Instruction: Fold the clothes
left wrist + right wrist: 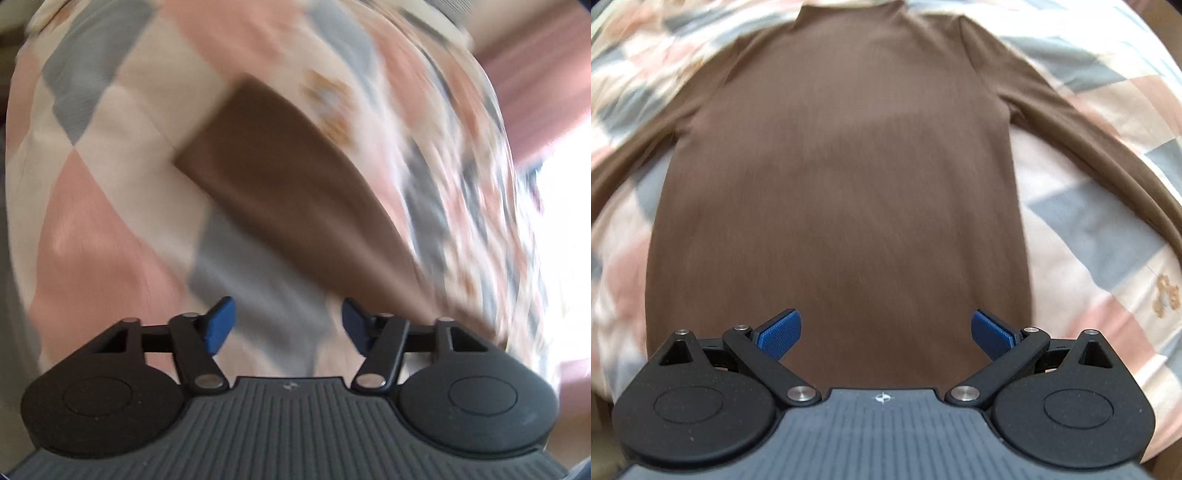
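A brown long-sleeved top [842,177] lies flat on a patchwork bedspread [1100,221], collar far from me, both sleeves spread out to the sides. My right gripper [886,332] is open and empty above the top's near hem. In the left wrist view one brown sleeve [280,184] lies diagonally across the bedspread [96,221], its cuff toward the upper left. My left gripper [288,325] is open and empty, just short of the sleeve's near part. The left wrist view is blurred.
The bedspread has pink, grey and cream diamonds with small bear prints [1165,295]. A bright window area [565,240] and a reddish-brown surface [535,74] lie past the bed's right edge in the left wrist view.
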Demonstrator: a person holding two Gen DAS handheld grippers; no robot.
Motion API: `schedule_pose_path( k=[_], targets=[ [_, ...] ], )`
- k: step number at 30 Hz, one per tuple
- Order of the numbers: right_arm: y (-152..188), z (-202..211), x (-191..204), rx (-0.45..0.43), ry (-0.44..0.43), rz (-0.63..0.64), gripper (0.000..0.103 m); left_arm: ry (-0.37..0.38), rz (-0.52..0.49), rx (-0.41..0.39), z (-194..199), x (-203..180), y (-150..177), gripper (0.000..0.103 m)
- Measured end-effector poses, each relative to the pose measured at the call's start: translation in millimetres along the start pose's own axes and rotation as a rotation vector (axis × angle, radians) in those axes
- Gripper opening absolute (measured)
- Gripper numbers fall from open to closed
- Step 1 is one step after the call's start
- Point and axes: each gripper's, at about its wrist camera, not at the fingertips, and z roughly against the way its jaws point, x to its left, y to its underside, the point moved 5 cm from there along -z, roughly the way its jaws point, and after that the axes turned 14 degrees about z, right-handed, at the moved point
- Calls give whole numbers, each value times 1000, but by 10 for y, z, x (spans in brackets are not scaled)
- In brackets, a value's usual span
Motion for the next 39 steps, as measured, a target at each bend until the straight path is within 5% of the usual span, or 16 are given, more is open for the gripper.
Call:
schedule_pose_path(
  k=[12, 15, 17, 21, 24, 28, 31, 34, 36, 39],
  targets=[
    [-275, -471, 367, 42, 3, 1, 101, 199, 360, -112, -430, 650, -849, 41],
    [-231, -533, 343, 55, 12, -3, 101, 201, 336, -117, -444, 610, -848, 27],
    [-214, -553, 330, 54, 12, 0, 101, 204, 292, -117, -391, 509, -814, 4],
    [-203, -536, 271, 41, -12, 1, 101, 214, 105, -164, -83, -6, -675, 2],
    [-198, -487, 169, 13, -42, -14, 97, 297, -69, -181, 182, -615, -460, 2],
    [-186, -353, -88, -51, -84, -38, 91, 473, -297, -121, 350, -1603, 264, 2],
    [-138, -217, -427, -102, -90, -90, 90, 627, -477, 19, 316, -2271, 1203, 3],
    [-132, -97, -912, -159, -68, -158, 90, 703, -664, 216, 116, -2689, 2335, 8],
    [-106, -8, -1279, -207, -51, -205, 90, 657, -749, 344, -180, -2662, 3042, 15],
    [-43, 54, -1798, -259, -51, -275, 91, 448, -924, 451, -730, -2320, 3880, 17]
  ],
)
